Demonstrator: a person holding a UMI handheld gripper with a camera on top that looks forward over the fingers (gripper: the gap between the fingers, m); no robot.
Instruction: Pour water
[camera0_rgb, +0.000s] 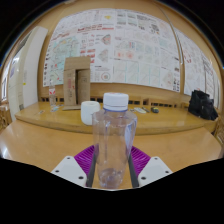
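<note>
A clear plastic bottle (113, 135) with a white cap (115, 101) stands upright between my fingers, and my gripper (113, 172) is shut on it, the purple pads (85, 157) pressing its lower sides. The bottle is held above the wooden table (40, 145). Little or no water shows inside it. A white cup (90, 110) stands on the table beyond the bottle, slightly to its left.
A brown paper bag (76, 82) stands at the back of the table on a raised wooden ledge. A small glass (53, 99) sits left of the bag. A dark bag (202, 104) lies far right. Posters cover the wall behind.
</note>
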